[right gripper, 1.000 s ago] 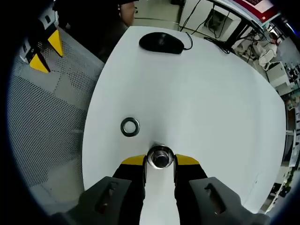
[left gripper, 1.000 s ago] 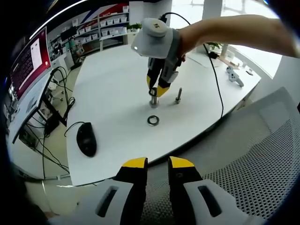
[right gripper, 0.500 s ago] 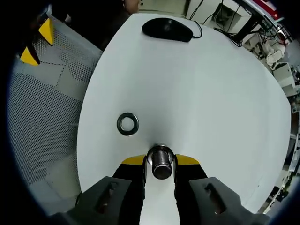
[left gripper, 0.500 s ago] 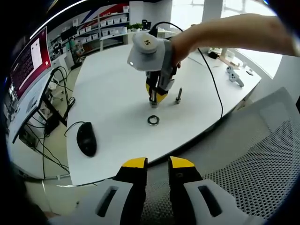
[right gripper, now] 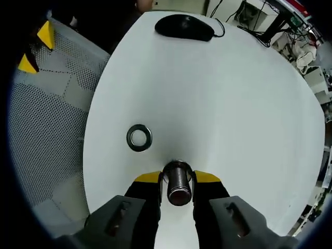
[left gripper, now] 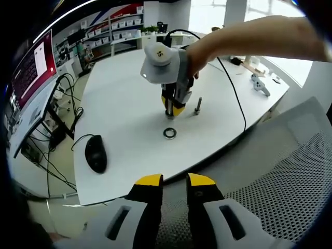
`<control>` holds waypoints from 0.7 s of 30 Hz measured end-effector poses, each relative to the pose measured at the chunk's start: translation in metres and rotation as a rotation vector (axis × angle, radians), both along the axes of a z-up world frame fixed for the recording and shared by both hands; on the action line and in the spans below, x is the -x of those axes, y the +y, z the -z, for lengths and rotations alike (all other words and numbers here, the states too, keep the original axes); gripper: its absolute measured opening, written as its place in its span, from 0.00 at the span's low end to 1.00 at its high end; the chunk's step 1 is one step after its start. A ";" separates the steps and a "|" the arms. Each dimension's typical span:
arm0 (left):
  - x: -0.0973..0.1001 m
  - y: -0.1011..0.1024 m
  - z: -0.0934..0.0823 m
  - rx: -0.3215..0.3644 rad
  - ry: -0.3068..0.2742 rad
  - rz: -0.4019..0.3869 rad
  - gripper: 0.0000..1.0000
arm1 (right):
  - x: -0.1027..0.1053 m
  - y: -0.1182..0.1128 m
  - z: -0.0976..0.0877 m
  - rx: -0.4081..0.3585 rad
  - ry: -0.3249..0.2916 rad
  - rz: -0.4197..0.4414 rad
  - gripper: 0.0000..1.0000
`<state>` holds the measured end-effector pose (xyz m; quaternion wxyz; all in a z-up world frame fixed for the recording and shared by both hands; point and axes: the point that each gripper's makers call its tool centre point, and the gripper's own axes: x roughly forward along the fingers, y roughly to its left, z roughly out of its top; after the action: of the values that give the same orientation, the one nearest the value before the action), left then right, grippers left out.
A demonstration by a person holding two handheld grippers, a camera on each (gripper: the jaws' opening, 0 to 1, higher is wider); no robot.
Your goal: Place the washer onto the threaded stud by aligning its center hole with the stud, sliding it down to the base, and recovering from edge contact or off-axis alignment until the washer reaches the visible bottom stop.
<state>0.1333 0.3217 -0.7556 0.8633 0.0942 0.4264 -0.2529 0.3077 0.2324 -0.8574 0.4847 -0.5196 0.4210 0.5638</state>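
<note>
**Stud gripped, washer loose on table**

Your right gripper (right gripper: pixel 177 179) clamps the threaded stud (right gripper: pixel 177 182) between its yellow-tipped jaws. The washer (right gripper: pixel 139 138) lies flat on the white table (right gripper: pixel 233 104), just beside. Your left gripper (left gripper: pixel 174 180) hangs narrowly parted, empty. No legible writing.

Layout of items on the table, placed relative to the threaded stud.
In the left gripper view, the threaded stud (left gripper: pixel 169 108) stood on the table (left gripper: pixel 119 98) between the jaws of the right gripper (left gripper: pixel 171 107); the washer (left gripper: pixel 169 133) lay flat just before it, a second stud (left gripper: pixel 197 105) stood just to its right, and the mouse (left gripper: pixel 95 153) lay well to its left near the table edge. In the right gripper view, the washer (right gripper: pixel 139 138) lay left of the threaded stud (right gripper: pixel 177 182), with the mouse (right gripper: pixel 184 26) far beyond.
</note>
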 end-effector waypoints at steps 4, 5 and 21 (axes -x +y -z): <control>0.000 -0.001 -0.001 -0.001 0.000 0.000 0.16 | 0.003 -0.001 0.000 -0.008 0.009 0.017 0.24; 0.000 0.000 -0.001 -0.001 0.000 0.000 0.16 | 0.003 0.000 0.000 -0.008 0.009 0.016 0.25; 0.000 0.000 0.000 -0.002 -0.001 0.003 0.16 | 0.015 0.027 -0.048 -0.216 -0.037 0.023 0.33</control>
<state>0.1329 0.3216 -0.7552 0.8631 0.0960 0.4260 -0.2537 0.2924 0.2594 -0.8094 0.5522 -0.4697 0.3545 0.5906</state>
